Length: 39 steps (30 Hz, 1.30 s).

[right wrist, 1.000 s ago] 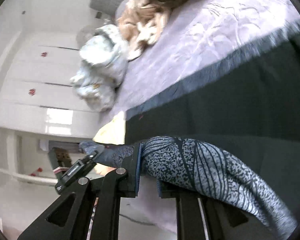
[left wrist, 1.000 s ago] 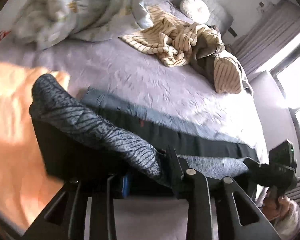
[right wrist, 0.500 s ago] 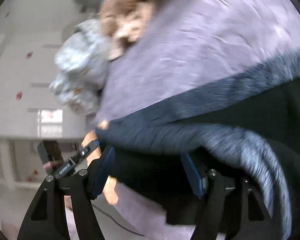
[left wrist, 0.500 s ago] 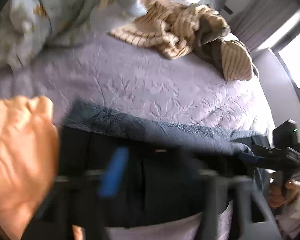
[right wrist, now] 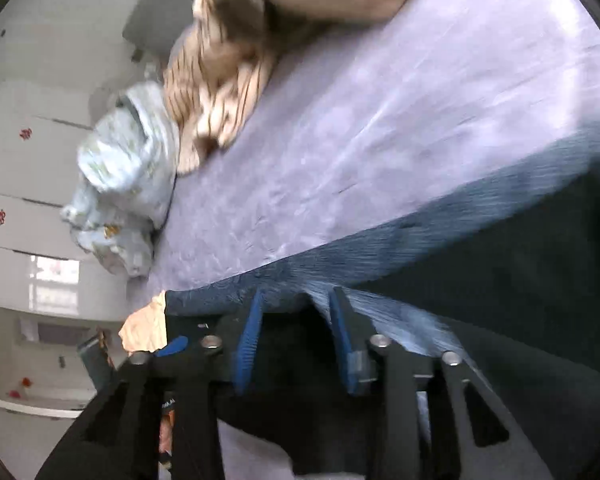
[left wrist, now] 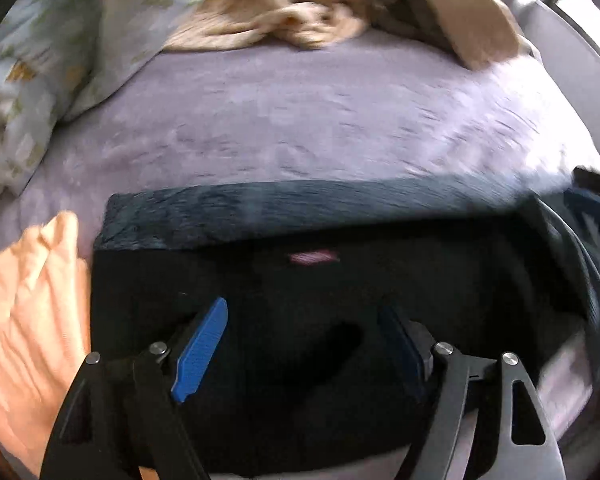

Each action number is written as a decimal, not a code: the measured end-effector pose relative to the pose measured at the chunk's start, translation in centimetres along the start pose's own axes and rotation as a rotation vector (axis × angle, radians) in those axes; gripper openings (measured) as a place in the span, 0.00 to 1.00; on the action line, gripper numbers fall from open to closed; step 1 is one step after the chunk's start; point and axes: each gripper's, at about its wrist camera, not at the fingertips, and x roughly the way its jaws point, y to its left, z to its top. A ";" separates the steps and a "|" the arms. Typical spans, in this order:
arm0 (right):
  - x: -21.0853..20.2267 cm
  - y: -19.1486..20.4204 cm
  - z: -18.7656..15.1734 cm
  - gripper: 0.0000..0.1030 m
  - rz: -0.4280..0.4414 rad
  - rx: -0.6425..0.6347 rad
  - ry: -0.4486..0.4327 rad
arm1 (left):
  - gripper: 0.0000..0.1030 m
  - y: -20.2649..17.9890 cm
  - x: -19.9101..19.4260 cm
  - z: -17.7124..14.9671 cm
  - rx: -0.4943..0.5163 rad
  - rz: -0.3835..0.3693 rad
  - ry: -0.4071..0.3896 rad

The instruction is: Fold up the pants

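The pants point(left wrist: 300, 280) are black with a blue-grey patterned layer point(left wrist: 284, 204) along the far edge. They lie folded flat on the purple bedspread point(left wrist: 320, 120). My left gripper point(left wrist: 300, 312) is open, its blue pads apart just above the black fabric, holding nothing. In the right wrist view the pants point(right wrist: 480, 280) fill the lower right. My right gripper point(right wrist: 296, 300) is open over their edge, with nothing between its pads.
An orange cloth point(left wrist: 28, 320) lies left of the pants. A beige striped blanket point(left wrist: 300, 12) and a floral quilt point(left wrist: 60, 40) are heaped at the far side of the bed. White wardrobe doors point(right wrist: 28, 168) stand beyond the bed.
Both grippers were shut on the patterned fabric and holding it up. They have laid it over the black part, opened, and let go. Both views are blurred by motion.
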 end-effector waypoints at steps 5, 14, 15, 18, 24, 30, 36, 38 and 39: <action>-10.6 -6.1 -4.0 0.44 -0.053 0.083 -0.079 | 0.75 -8.3 -2.3 -1.3 0.115 -0.205 0.036; -20.8 -21.1 -17.3 0.50 -0.126 0.319 -0.029 | 0.75 -27.4 0.4 -4.4 0.170 -0.480 0.205; -21.2 -22.8 -18.5 0.50 -0.123 0.340 -0.015 | 0.75 -28.9 0.8 -4.7 0.162 -0.480 0.219; -20.4 -26.7 -21.2 0.50 -0.081 0.394 0.040 | 0.75 -31.7 1.9 -5.4 0.123 -0.476 0.249; -18.5 -31.8 -23.5 0.50 0.026 0.420 0.093 | 0.75 -33.7 3.6 -6.7 0.055 -0.451 0.260; -18.9 -32.5 -22.4 0.03 0.242 0.451 0.083 | 0.46 -34.5 3.2 -6.0 -0.002 -0.443 0.247; -25.2 -28.6 -13.8 0.03 0.320 0.319 -0.056 | 0.46 -35.5 -0.8 -2.1 0.024 -0.476 0.127; -26.4 -27.8 -10.1 0.03 0.322 0.272 -0.091 | 0.46 -36.0 -0.6 0.0 0.050 -0.462 0.108; -26.9 -27.3 -7.6 0.03 0.319 0.240 -0.110 | 0.46 -36.0 -0.4 1.3 0.054 -0.460 0.093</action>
